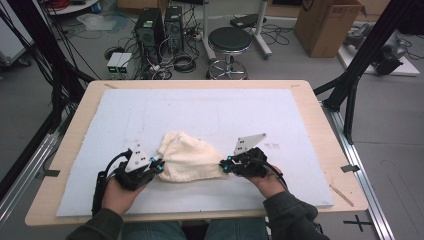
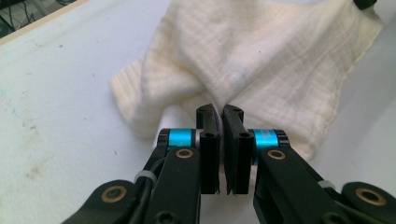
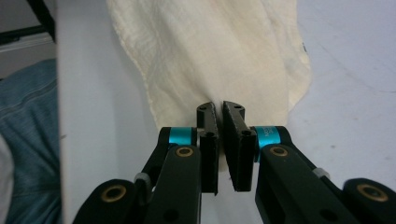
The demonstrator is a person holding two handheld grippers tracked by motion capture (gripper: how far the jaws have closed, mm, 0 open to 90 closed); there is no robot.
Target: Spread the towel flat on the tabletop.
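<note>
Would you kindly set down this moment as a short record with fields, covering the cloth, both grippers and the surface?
item: cream cloth, crumpled in a loose heap
surface: pale blue mat on a wooden table
left gripper: jaws closed on the cloth's edge
right gripper: jaws closed on the opposite edge
cloth state: bunched between the two grippers, not spread flat

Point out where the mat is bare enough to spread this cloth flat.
The far half of the white mat, between the cloth and the table's far edge, is bare. So are the left and right strips outside each gripper. Crowded: the near middle, where the left gripper and right gripper pinch the bunched cloth.
</note>
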